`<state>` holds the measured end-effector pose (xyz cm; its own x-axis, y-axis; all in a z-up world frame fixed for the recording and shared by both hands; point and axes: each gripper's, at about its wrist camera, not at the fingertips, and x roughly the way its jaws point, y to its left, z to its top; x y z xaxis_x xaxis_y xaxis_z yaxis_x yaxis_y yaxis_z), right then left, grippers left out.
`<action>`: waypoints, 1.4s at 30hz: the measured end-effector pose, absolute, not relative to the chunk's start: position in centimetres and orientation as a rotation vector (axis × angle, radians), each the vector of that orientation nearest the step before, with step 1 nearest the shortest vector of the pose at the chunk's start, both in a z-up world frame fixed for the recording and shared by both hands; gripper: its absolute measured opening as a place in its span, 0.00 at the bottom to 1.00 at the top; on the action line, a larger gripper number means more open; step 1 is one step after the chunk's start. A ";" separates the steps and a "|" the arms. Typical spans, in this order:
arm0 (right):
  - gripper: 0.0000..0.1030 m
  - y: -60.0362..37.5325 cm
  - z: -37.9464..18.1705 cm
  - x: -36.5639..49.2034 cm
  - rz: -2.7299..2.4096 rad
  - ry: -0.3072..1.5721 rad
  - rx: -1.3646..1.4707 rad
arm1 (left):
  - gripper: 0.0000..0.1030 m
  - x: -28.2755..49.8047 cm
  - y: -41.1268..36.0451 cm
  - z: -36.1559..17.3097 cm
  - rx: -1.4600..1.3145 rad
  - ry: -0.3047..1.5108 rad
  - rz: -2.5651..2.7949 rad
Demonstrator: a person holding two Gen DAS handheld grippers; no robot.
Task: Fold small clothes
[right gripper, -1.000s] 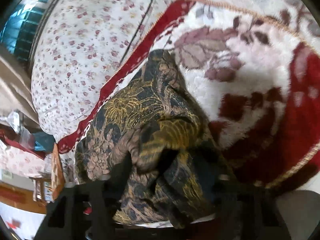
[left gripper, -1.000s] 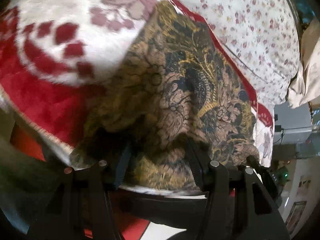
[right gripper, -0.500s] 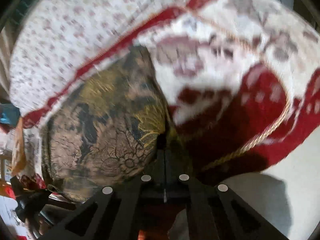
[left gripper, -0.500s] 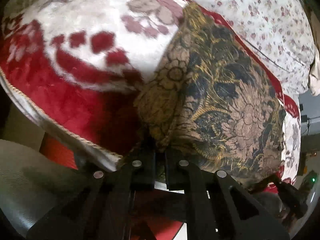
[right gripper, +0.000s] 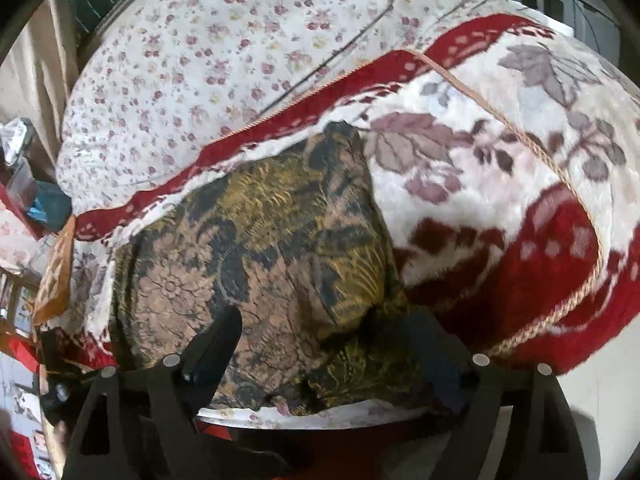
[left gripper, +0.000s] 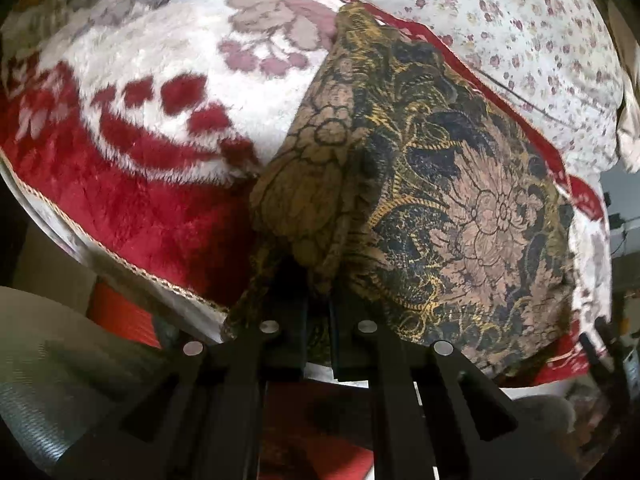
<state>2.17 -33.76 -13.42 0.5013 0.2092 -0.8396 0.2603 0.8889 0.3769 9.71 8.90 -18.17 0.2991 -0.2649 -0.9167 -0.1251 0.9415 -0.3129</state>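
A small garment of dark batik cloth with gold and tan flowers (left gripper: 460, 208) lies on a red and white plush blanket (left gripper: 152, 128). My left gripper (left gripper: 318, 300) is shut on the garment's near left corner, which is bunched up and lifted between the fingers. In the right wrist view the garment (right gripper: 260, 248) lies flat with a folded lump at its near right side. My right gripper (right gripper: 324, 344) is open, its fingers spread over the garment's near edge and holding nothing.
A white quilt with small red flowers (right gripper: 240, 48) lies beyond the blanket (right gripper: 500, 184). The blanket's corded edge (right gripper: 560, 312) runs along the near right. Cluttered items (right gripper: 36, 208) sit at far left. A grey surface (left gripper: 60, 380) lies below the bed edge.
My right gripper, shut on the cloth half a second ago, has opened and let the garment go. My left gripper stays shut on the corner it closed on earlier, and has drawn closer.
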 end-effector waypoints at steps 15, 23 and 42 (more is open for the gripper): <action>0.54 -35.0 -18.7 2.9 -0.027 1.182 0.666 | 0.06 9.3 8.2 -17.9 -0.310 1.231 -0.080; 0.05 -35.5 -18.8 2.9 -0.086 1.188 0.684 | 0.06 9.1 8.3 -17.5 -0.332 1.209 -0.097; 0.53 -32.5 -15.2 1.6 -0.318 1.188 0.490 | 0.13 7.8 5.4 -16.4 -0.149 1.138 -0.072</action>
